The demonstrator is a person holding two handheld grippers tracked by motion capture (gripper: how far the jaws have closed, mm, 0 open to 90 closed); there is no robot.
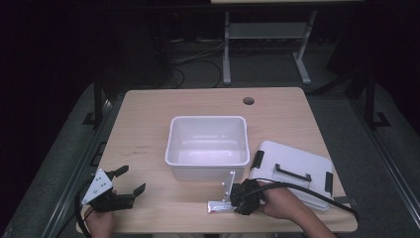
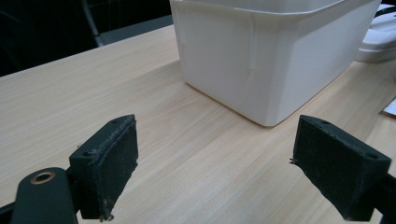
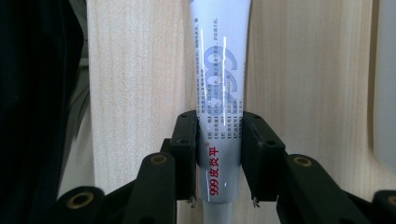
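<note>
Closest to my lens, in the right gripper view, my right claw (image 3: 219, 144) is clenched on a tube (image 3: 220, 93): both black jaws press its sides at lower centre, and the tube runs up to the top edge over the desk (image 3: 299, 70). Red print reading 999 sits between the jaws.

From the high view, that right claw (image 1: 233, 201) sits at the bottom centre, with the tube (image 1: 220, 206) lying flat on the desk (image 1: 148, 124) just left of it, near the front edge. My hand (image 1: 282, 201) grips it from lower right.

My left claw (image 1: 130, 181) is at the lower left of the high view, released, jaws spread wide and grasping nothing. In the left gripper view its jaws stand far apart at the bottom corners, bare wood between them, and the bin (image 2: 271, 56) fills the upper right.

Centre frame in the high view is the bin (image 1: 208, 147), with a lid (image 1: 297, 171) lying flat just right of it.
</note>
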